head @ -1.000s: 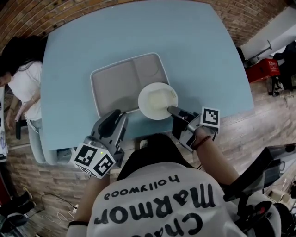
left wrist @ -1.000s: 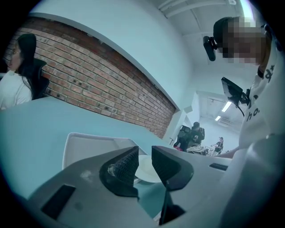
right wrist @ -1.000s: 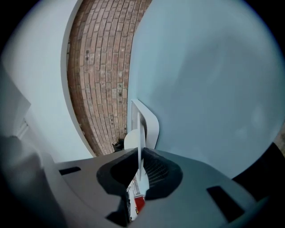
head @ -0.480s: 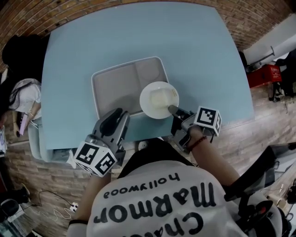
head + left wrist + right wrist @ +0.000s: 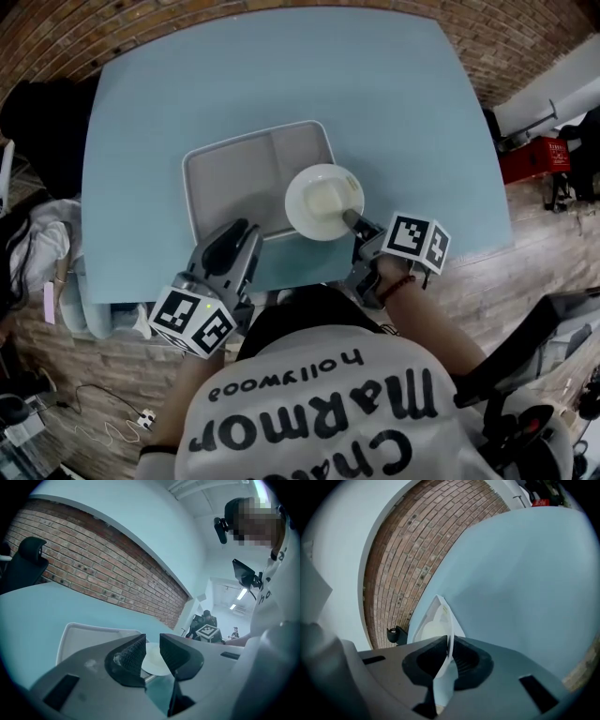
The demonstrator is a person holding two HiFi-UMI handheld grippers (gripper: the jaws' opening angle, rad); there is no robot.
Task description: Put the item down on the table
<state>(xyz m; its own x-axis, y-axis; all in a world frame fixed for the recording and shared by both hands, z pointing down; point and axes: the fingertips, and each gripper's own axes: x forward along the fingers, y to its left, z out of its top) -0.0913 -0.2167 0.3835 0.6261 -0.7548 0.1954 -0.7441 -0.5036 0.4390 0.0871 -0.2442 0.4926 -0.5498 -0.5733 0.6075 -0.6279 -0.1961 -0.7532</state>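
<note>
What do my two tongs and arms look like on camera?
The left tongs and right tongs have grey bodies with dark, ribbed wedge pads. Each carries a white cube of black square markers. A red bracelet circles the right wrist; the shirt is white with black lettering.

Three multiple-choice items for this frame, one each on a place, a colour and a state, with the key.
1. Where is the white bowl?
A. on the floor
B. at the tray's near right corner
C. at the table's far left corner

2. What colour is the table?
A. light blue
B. red
C. black

3. What state is the left gripper in?
A. shut on the bowl
B. shut on the tray
C. open, holding nothing

Key:
1 B: the head view shows it overlapping that corner, its rim between the jaws of the right gripper, which have just been closing.
2 A: the whole tabletop is light blue.
3 C: its jaws stand apart with nothing between them.
</note>
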